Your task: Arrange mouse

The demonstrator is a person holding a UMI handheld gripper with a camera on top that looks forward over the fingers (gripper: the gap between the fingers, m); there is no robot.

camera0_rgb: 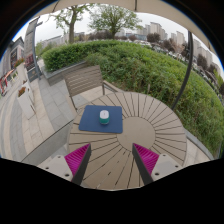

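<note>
One mouse [104, 117] on one blue mat [101, 120]; claw [112, 160] apart, holding nothing

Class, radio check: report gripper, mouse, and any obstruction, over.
Gripper open, holding nothing. Mouse sits on blue mat, on the round wooden table, beyond the fingers. Nothing in the way.

The small white mouse [104, 117] on the blue mat [101, 121] is too tiny to show its facing.

Round slatted wooden table [140, 125]; blue mouse mat [101, 120] laid at ten o'clock, white mouse [104, 116] carried on it.
</note>
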